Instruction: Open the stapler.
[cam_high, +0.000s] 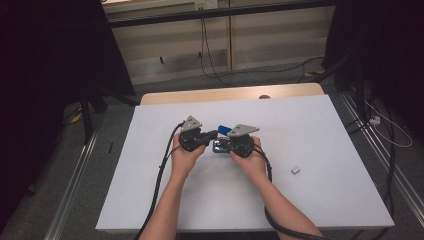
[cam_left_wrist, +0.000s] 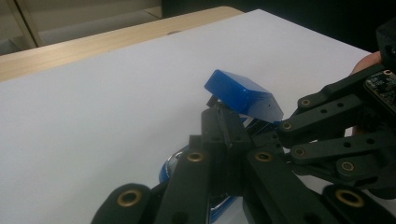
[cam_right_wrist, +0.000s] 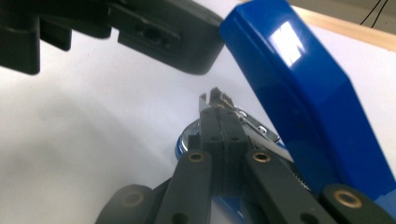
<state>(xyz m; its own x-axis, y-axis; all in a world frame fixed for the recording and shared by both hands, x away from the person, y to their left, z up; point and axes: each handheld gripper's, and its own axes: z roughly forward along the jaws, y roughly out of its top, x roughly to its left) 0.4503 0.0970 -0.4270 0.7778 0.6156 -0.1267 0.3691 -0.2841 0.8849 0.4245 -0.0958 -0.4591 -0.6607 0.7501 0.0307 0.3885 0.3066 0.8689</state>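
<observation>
At mid-frame on the white table (cam_high: 150, 200), a blue stapler (cam_high: 223, 131) gapes open; left gripper (cam_high: 214, 134) and right gripper (cam_high: 226, 143) pinch its metal parts with closed jaws. Reloading seems underway; next comes lowering the lid.

small grey block (cam_high: 295, 170) on white table (cam_high: 325, 130), right side.

Glossy blue plastic stapler (cam_right_wrist: 303, 93) with shiny metal base, matt white table cover (cam_high: 310, 190), pale wood edge (cam_high: 165, 97)

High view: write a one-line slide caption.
Two hand-held grippers, left gripper and right gripper, meet over an opened blue stapler on a white table.
</observation>
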